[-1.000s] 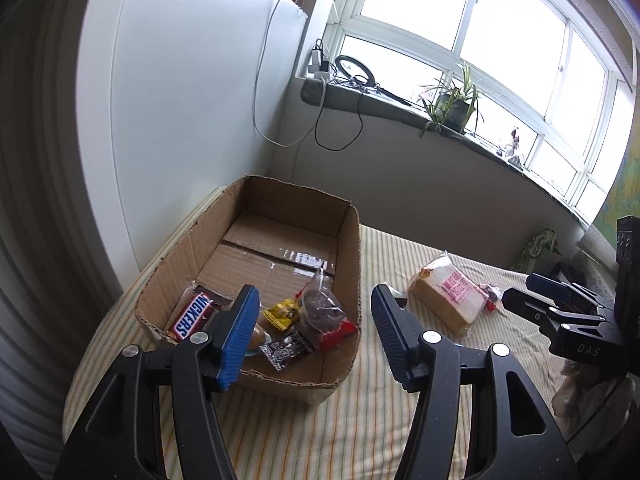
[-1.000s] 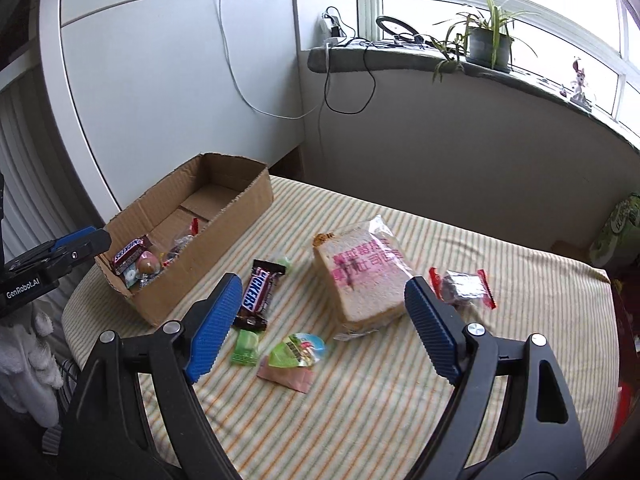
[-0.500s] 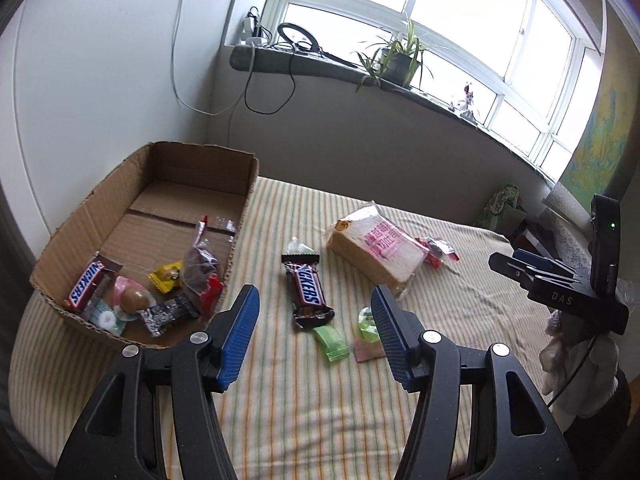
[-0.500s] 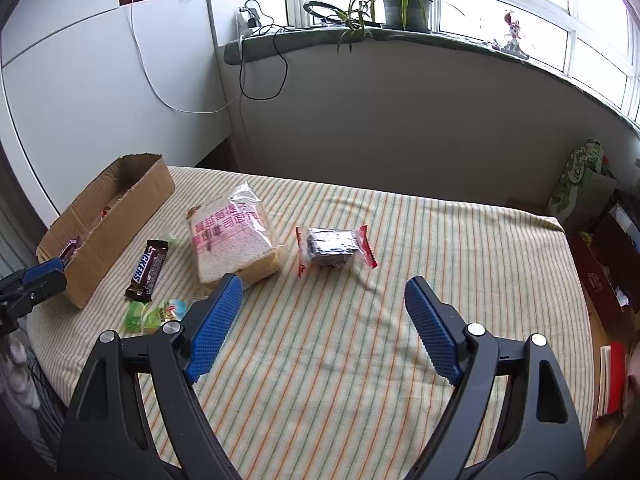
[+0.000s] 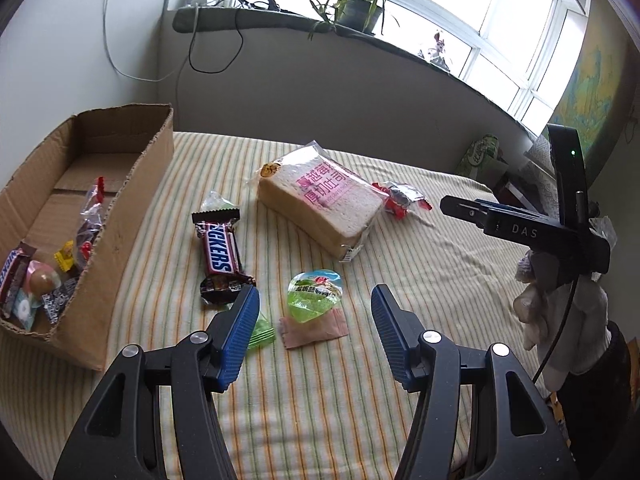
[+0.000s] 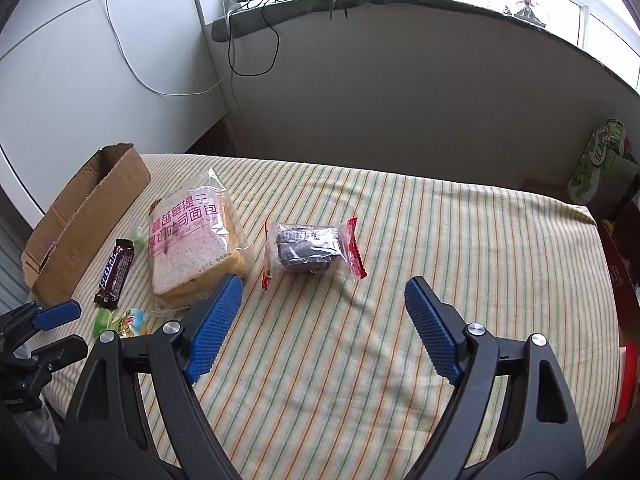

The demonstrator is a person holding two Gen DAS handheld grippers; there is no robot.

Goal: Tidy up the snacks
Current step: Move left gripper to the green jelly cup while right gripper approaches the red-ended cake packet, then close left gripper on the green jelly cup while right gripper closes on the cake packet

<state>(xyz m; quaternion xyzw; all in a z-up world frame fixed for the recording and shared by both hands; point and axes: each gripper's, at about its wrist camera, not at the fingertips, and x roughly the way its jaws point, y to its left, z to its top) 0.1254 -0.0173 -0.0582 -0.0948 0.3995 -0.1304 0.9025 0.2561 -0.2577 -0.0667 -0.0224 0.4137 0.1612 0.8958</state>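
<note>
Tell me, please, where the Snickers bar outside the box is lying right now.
In the left wrist view the Snickers bar lies on the striped cloth, between the cardboard box on its left and the bread bag on its right.

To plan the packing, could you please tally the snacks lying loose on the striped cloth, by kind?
Snickers bar: 1
Bagged bread: 1
Red-ended cake pack: 1
Jelly cup: 1
Pink packet: 1
Small green sweets: 2
Total: 7

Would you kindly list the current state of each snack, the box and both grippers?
cardboard box: open, partly filled
Snickers bar: sealed, flat on the cloth
bread bag: sealed, lying flat
jelly cup: sealed
cake packet: sealed, apart from bread
left gripper: open, empty
right gripper: open, empty
</note>
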